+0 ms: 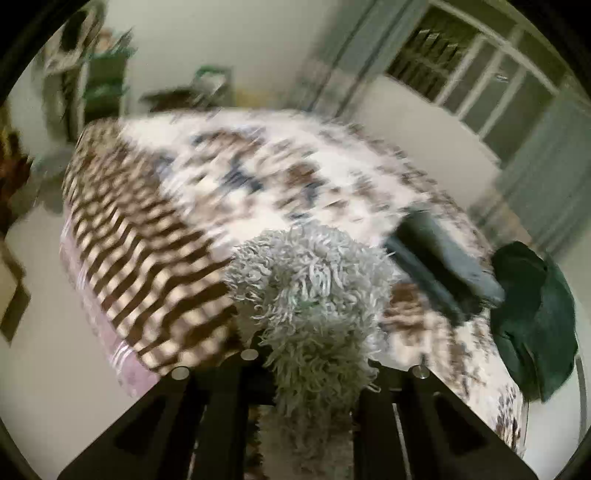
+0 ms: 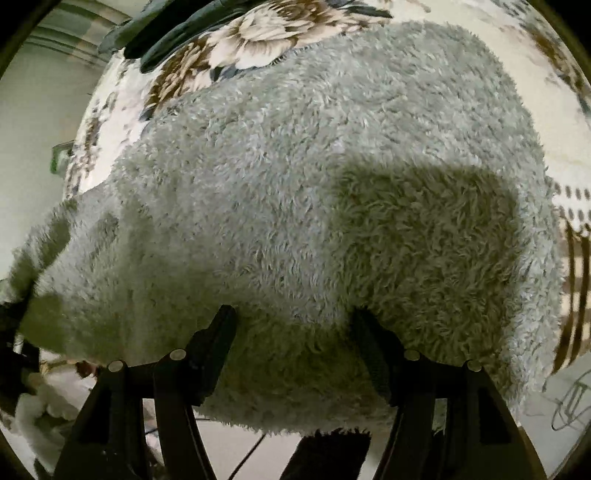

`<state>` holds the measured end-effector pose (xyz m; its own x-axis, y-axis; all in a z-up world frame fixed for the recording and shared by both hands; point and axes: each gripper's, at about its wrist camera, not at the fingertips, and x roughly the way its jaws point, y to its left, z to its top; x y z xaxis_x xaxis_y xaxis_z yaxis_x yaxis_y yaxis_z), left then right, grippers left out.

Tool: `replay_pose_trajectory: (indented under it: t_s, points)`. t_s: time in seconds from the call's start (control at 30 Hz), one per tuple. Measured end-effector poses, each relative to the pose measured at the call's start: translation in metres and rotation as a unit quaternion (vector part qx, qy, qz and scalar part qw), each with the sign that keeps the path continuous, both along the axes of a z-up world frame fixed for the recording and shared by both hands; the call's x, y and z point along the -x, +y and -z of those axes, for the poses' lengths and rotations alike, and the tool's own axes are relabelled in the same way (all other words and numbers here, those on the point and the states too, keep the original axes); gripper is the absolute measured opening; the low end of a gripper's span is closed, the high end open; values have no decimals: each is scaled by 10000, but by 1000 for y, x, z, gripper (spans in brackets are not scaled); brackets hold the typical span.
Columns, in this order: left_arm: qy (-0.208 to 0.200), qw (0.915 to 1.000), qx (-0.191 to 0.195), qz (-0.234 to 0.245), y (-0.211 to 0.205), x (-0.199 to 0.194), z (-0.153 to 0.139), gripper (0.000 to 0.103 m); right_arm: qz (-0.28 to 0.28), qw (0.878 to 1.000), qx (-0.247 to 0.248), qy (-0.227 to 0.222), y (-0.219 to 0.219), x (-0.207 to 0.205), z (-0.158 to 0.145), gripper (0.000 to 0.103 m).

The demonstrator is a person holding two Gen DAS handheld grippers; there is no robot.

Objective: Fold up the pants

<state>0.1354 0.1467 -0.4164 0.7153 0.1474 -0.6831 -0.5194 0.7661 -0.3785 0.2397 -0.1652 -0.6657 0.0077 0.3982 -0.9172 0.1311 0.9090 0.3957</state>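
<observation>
The pants are pale grey-green and fluffy (image 2: 314, 177). In the right wrist view they lie spread over the flowered bedspread (image 2: 258, 33) and hang over its near edge. My right gripper (image 2: 293, 328) is open, its two fingers pressed against the fleece at the near edge, apart from each other. In the left wrist view my left gripper (image 1: 314, 373) is shut on a bunched part of the pants (image 1: 310, 288), held up above the bed. This view is blurred by motion.
The bed carries a brown-and-cream flowered spread with a striped border (image 1: 140, 258). Dark green garments (image 1: 532, 317) lie at the bed's right edge, and a dark folded piece (image 1: 439, 258) lies beside them. Windows and a wall stand behind.
</observation>
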Motion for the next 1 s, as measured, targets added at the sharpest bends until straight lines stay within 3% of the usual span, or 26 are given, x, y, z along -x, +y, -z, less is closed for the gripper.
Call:
replay_pose_trajectory:
  t_s: [0.13,0.3,0.47,0.57,0.67,0.77,0.83,0.87,0.9,1.0]
  points:
    - [-270,9975,-160,639,-66,-5,-40,10,-6,9991,-422,-27,-25,4,-12,68]
    - [-233,9840,-139,1763,-187,-12,-62,10,353,9971,-659,-148,-90,13,-41,68]
    - [353,9631,-270,2655,-307,-16,-29,11,770,9951,-616,-109,-181,30,-45,68]
    - [790,9482,-276,3065,-355,-22,0,12,828,9957,-410,29,-225,40,-36,68]
    - [1300,9357,-248,3269,-386,-30,23,13,916,9954,-218,166,-264,48,-28,78]
    - [1802,9257,-579,3276,-406,-33,23,26,1041,9941,-235,169,-298,52,-26,86]
    - [1876,9240,-420,3305,-405,-34,21,51,1128,9930,-314,127,-313,48,-27,94]
    - [1825,9242,-113,3353,-399,-34,12,83,1197,9919,-413,91,-320,46,-28,96]
    - [1773,9256,46,3345,-396,-29,9,90,1289,9898,-606,52,-326,42,-29,99]
    - [1544,9374,158,3118,-370,-23,-19,90,1328,9836,-1219,-26,-315,18,-30,101]
